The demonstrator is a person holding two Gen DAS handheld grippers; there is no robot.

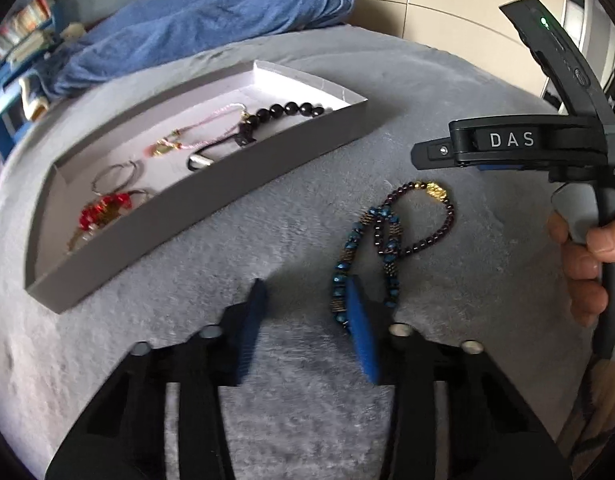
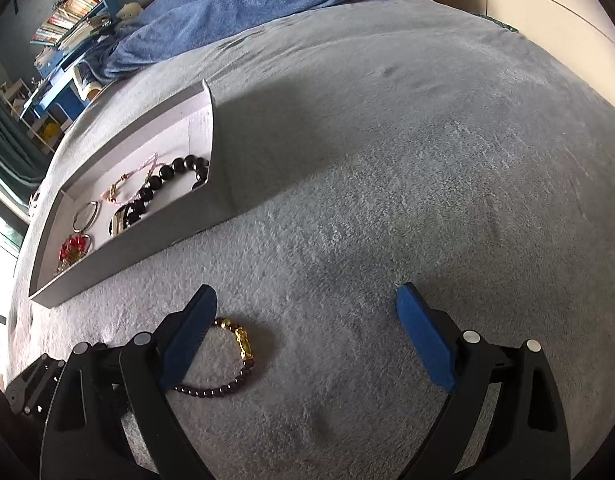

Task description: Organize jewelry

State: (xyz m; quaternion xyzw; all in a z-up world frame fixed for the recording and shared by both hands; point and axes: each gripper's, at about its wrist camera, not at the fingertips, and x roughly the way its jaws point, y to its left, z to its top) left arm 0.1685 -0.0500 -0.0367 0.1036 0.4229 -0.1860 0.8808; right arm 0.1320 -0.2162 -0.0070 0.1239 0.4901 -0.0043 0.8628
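The left hand-held gripper (image 1: 303, 312) hangs low over the grey bed (image 1: 299, 240), fingers apart, one blue pad beside a blue bracelet (image 1: 347, 276). The right hand-held gripper (image 2: 307, 320), marked "DAS", is apart too, near a dark bracelet (image 2: 227, 372). Farther off sits the box (image 1: 211, 196) with more jewelry.

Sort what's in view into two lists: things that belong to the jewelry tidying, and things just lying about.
Part of the job:
- grey tray with jewelry already in it
- blue beaded bracelet on the blanket
- dark purple bracelet with gold charm, overlapping it
- left tongs and right tongs, both open

Lying about:
- blue pillow
- bookshelf
- grey blanket
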